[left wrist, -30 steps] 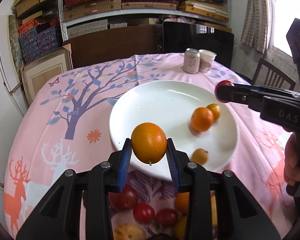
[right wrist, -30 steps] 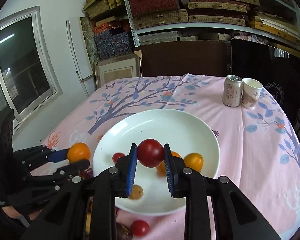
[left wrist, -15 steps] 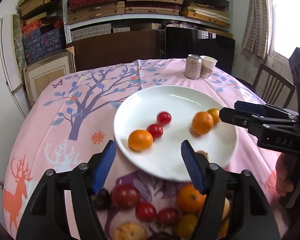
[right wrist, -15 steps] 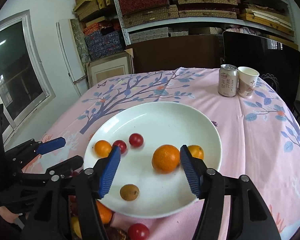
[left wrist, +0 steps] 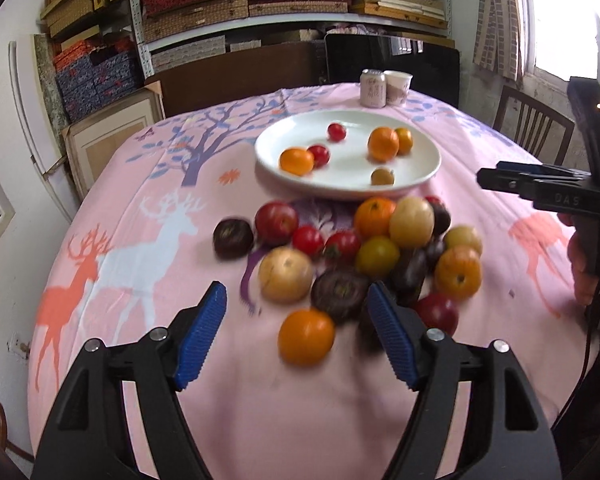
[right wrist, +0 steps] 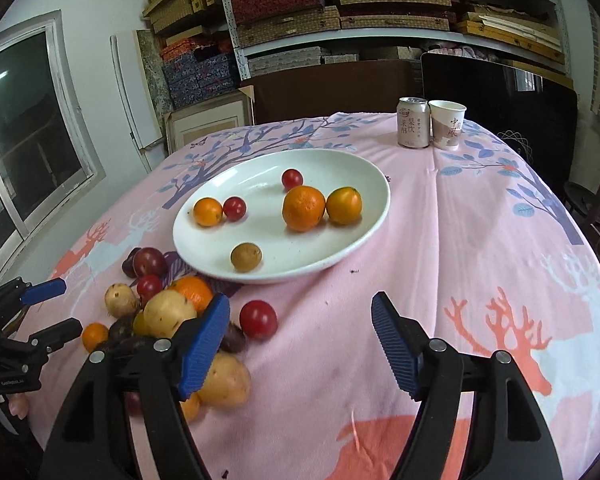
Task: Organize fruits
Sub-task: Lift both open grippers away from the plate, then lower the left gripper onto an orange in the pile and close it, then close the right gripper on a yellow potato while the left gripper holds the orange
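On the white plate (right wrist: 374, 204) at upper centre of the right wrist view you already have six fruits, oranges and small tomatoes among them. Most of the job is left: the pile (left wrist: 364, 256) on the pink bench (right wrist: 480, 264) just below the plate holds well over a dozen more. Your left gripper (left wrist: 296, 334) hangs over the pile's near edge, its jaws opening and gripping nothing, an orange (left wrist: 306, 341) low between them, untouched. Your right gripper (right wrist: 300, 344) is opening and empty too, a red tomato (right wrist: 259, 319) just beside its left finger.
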A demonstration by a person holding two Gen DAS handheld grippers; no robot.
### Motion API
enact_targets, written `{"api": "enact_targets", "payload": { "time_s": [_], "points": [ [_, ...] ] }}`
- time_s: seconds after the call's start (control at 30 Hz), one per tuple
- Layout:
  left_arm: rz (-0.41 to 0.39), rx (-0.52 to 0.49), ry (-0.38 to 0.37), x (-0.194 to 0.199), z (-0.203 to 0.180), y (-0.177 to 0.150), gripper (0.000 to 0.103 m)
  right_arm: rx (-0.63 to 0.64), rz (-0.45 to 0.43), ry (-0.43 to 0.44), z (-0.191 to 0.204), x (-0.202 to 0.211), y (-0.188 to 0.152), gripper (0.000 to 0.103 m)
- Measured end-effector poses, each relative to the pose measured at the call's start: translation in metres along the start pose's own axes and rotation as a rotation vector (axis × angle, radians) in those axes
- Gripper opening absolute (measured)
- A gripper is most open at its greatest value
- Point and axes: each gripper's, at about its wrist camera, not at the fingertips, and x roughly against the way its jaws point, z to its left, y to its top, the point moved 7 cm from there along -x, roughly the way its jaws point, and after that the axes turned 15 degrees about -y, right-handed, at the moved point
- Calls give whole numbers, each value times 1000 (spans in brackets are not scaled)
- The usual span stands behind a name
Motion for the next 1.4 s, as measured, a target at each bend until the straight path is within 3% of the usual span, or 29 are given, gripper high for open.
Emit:
{"api": "enact_targets", "payload": {
  "time_s": [0.1,0.37,0.47,0.5,0.57,0.63,0.83,1.0,1.27,1.4],
  "points": [
    [37,15,9,-1,6,-15,71,24,11,-11,4,1,-15,82],
    [125,30,32,-33,8,-29,70,-7,20,-9,-4,0,-15,82],
    [129,59,9,-40,12,-25,52,0,32,-10,-3,-1,-17,82],
    [126,61,-13,-42,10,-24,36,3,36,-10,-2,-2,-18,82],
    [118,41,-2,-42,6,-23,35,13,45,-7,0,-3,-19,82],
    [77,44,-39,-35,3,-21,35,32,53,10,4,-3,-21,82],
    [-15,193,-84,-21,25,-19,35,178,59,112,41,13,-37,76],
    [-6,179,-82,-22,21,-18,35,266,71,157,67,19,-48,49],
    [-9,183,-90,-22,23,-18,35,249,61,192,73,28,-47,46],
    [-7,182,-93,-23,22,-18,35,283,98,201,82,25,-53,46]
  ]
}}
